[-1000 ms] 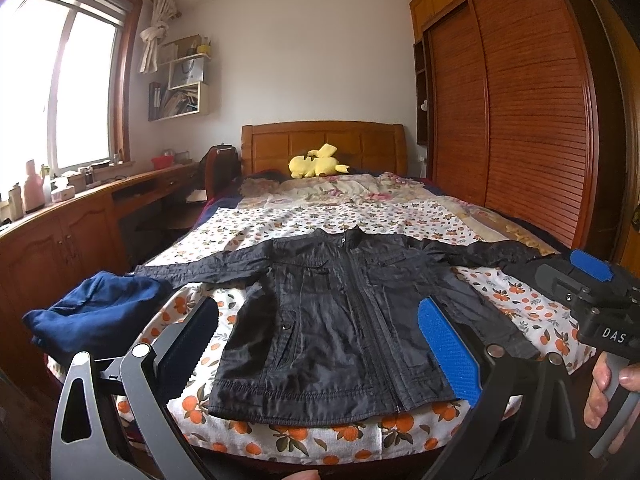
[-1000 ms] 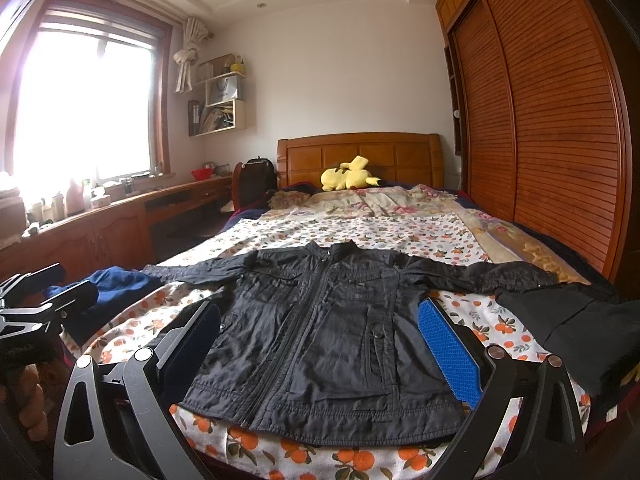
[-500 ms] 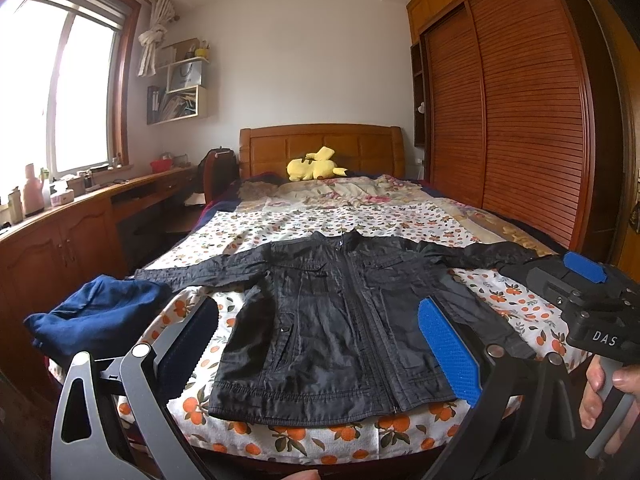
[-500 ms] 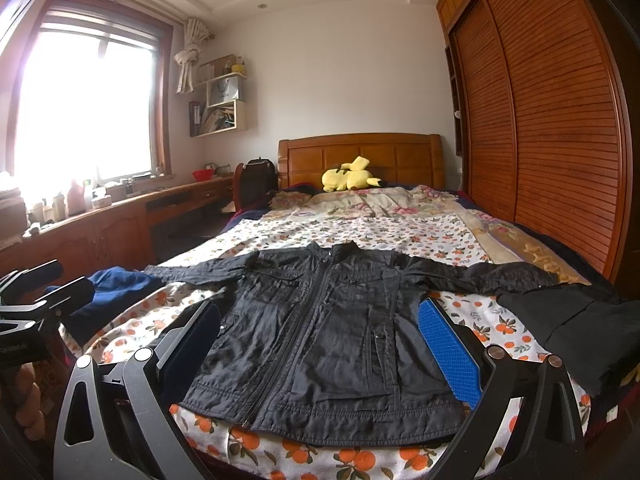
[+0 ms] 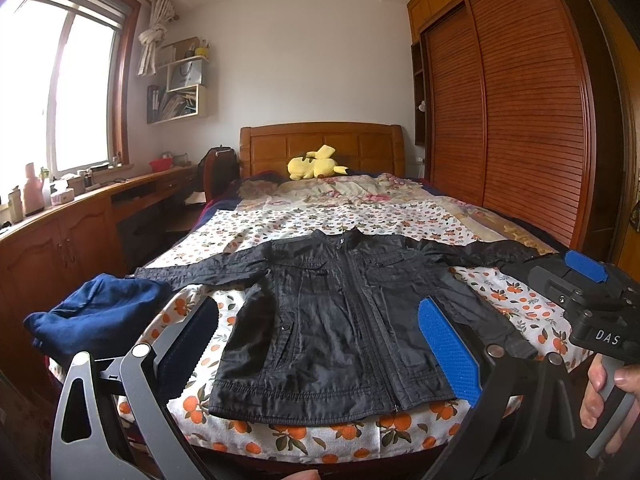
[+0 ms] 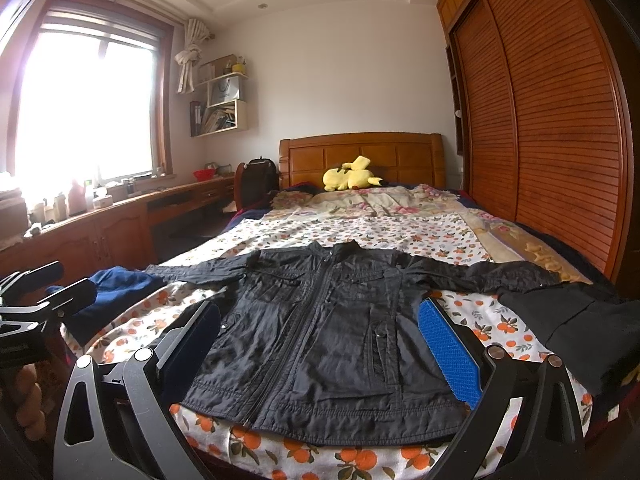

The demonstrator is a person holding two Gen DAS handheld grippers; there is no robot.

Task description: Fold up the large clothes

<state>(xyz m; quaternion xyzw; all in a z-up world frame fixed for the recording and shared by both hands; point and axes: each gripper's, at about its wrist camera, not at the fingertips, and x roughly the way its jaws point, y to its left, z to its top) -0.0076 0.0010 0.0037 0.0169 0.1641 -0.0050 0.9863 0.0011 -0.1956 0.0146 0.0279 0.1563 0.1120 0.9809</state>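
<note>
- Left wrist view: the black jacket (image 5: pixel 340 320) lay flat, zipped, sleeves spread, at the bed's (image 5: pixel 352 216) foot edge; the left gripper (image 5: pixel 316 344) gaped empty.
- Right wrist view: the creased jacket (image 6: pixel 332 332) reached the foot edge; the right gripper (image 6: pixel 320 344) stood wide, holding nothing.

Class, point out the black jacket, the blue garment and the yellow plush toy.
black jacket (image 5: pixel 332 332), left wrist view, front panel.
blue garment (image 5: pixel 96 316), left wrist view, top fold.
yellow plush toy (image 6: pixel 352 178), right wrist view, body.

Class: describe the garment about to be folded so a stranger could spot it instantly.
Start at the bed with the orange-print sheet. Near its foot lies a black jacket, flat, zipped, sleeves spread wide. Its neighbours, a blue garment and a dark garment, lie bunched at the edges.
</note>
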